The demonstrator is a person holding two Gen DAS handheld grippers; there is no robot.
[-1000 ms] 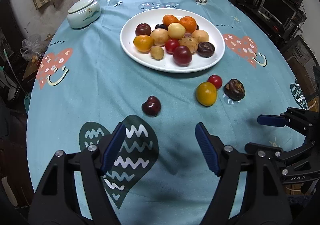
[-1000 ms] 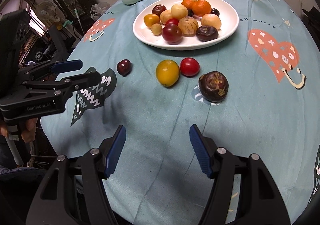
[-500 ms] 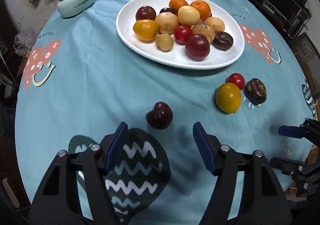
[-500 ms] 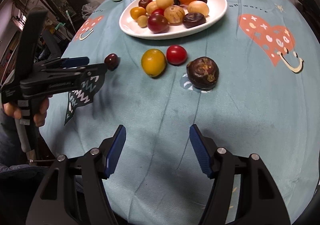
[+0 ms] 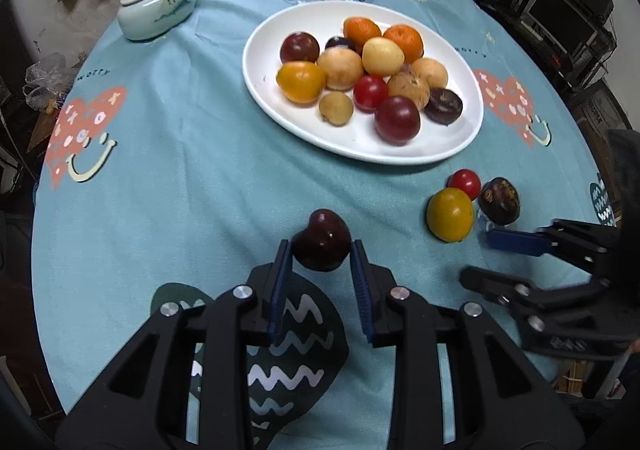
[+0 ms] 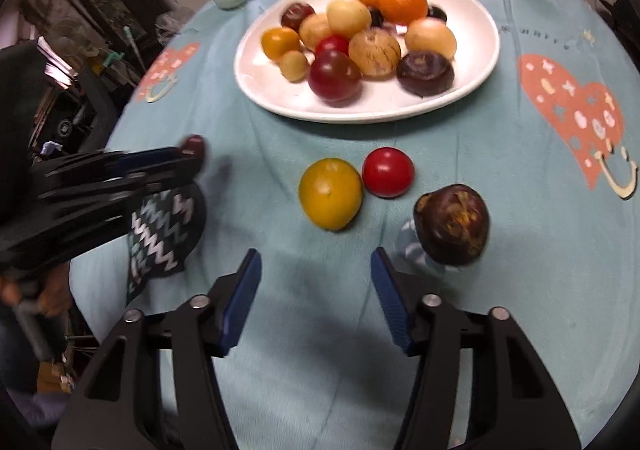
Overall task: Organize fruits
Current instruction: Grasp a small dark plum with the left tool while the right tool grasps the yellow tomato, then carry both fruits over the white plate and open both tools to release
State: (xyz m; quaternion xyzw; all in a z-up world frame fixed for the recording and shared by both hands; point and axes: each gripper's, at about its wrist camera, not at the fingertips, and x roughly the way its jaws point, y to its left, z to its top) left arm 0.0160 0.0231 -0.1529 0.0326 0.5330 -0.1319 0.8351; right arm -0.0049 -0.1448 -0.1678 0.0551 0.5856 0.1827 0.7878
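Fruits are spread over a round table under a light blue cloth. Most sit piled on a white plate toward the far edge. Four lie loose on the cloth nearer the front edge. One is a dark red plum, between the blue pads of the left gripper. The jaws are closed in against its two sides, gripping it, though it looks to be resting on the cloth. Toward the right edge, a yellow fruit, a small red tomato and a dark brown mangosteen sit close together. The right gripper hovers just in front of them, jaws wide apart and holding nothing.

The plum looks light, smooth and rounded, so it may slip or roll if pinched off centre. It probably bruises easily, so a gentle squeeze across its widest part seems best. The mangosteen looks harder-shelled and heavier.
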